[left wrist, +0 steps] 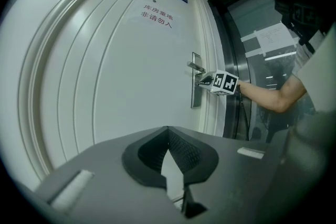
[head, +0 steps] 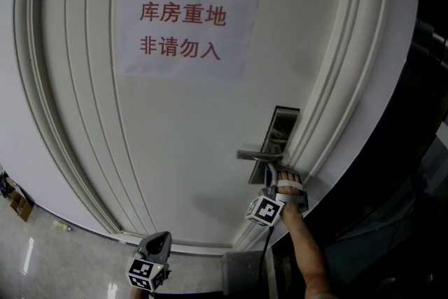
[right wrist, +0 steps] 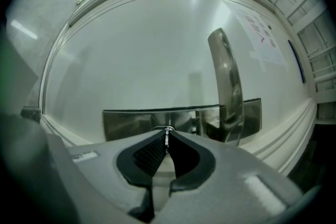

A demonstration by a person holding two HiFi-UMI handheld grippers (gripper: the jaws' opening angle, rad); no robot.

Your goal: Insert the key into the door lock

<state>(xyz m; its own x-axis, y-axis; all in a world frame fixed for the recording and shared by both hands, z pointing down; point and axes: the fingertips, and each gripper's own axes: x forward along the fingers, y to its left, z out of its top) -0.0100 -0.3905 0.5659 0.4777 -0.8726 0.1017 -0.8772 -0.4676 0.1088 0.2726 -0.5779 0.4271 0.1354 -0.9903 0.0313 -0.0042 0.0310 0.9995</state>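
A steel lock plate [head: 278,140] with a lever handle [head: 257,155] sits on the right side of a white door [head: 175,122]. My right gripper [head: 271,171] points level at the plate just below the handle. In the right gripper view its jaws [right wrist: 167,132] are shut on a thin metal key [right wrist: 167,136] that stands edge-on, its tip at the lock plate [right wrist: 131,123] beside the handle [right wrist: 227,81]. I cannot tell whether the key is inside the keyhole. My left gripper [head: 152,248] hangs low and to the left, away from the door; its jaws [left wrist: 168,129] are shut with nothing in them.
A paper sign [head: 185,31] with red characters is stuck on the door's upper panel. The moulded door frame [head: 329,115] runs close to the right of the lock. A dark glass partition [left wrist: 262,60] stands beyond the frame. A small cardboard box [head: 19,205] lies on the floor at the far left.
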